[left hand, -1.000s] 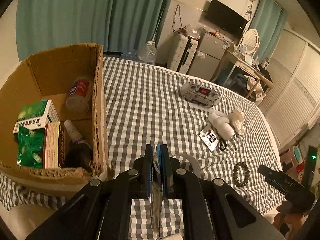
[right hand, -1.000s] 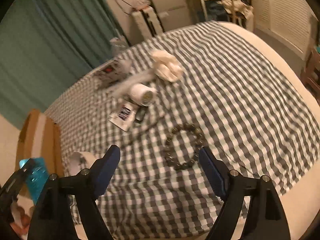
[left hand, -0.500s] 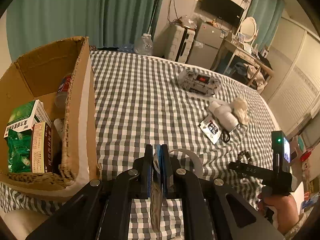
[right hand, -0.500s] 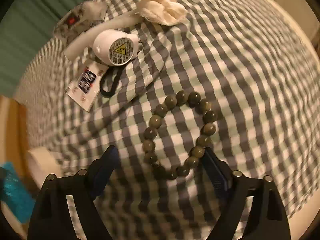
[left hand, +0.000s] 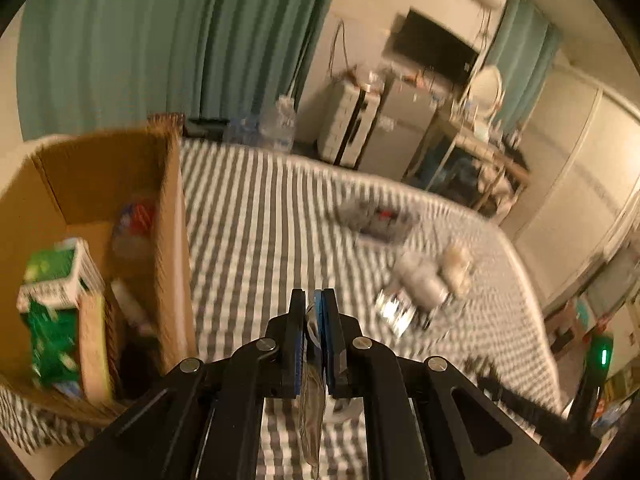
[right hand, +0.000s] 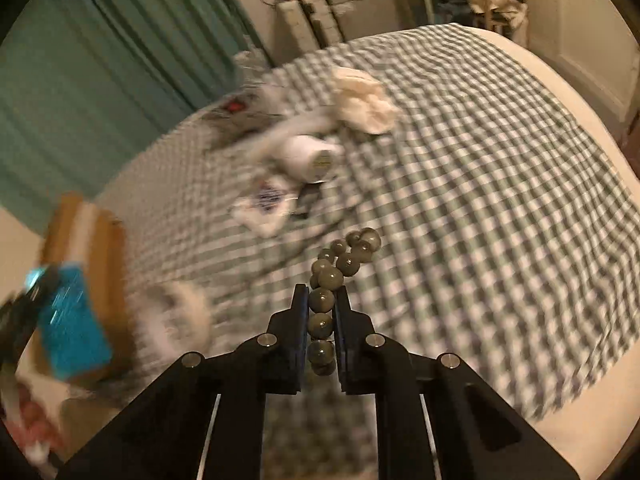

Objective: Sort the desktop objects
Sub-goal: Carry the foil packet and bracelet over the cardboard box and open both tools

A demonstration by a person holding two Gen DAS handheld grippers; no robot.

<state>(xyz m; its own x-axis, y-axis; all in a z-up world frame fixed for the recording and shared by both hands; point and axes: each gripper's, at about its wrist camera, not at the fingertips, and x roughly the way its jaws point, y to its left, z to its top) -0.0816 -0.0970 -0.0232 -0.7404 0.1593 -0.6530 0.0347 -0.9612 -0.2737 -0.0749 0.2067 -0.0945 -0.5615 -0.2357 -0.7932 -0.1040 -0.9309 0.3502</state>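
Observation:
My right gripper (right hand: 321,300) is shut on a dark green bead bracelet (right hand: 346,262), whose loose end sticks out past the fingertips above the checked cloth. My left gripper (left hand: 314,304) is shut on a thin clear plastic packet (left hand: 312,412) that hangs down between the fingers. The cardboard box (left hand: 172,216) stands to the left of it and holds green medicine boxes (left hand: 52,304) and a small bottle. The box also shows blurred in the right wrist view (right hand: 108,264).
On the checked cloth (right hand: 480,184) lie a white cylinder (right hand: 308,156), a small printed packet (right hand: 266,200), a crumpled cream cloth (right hand: 366,100), a grey power strip (left hand: 376,218) and a tape roll (right hand: 180,312). A desk and cabinets stand behind.
My right gripper came down over the bracelet, shut on it and lifted it off the cloth. My left gripper stayed shut on the packet and moved, blurring its view.

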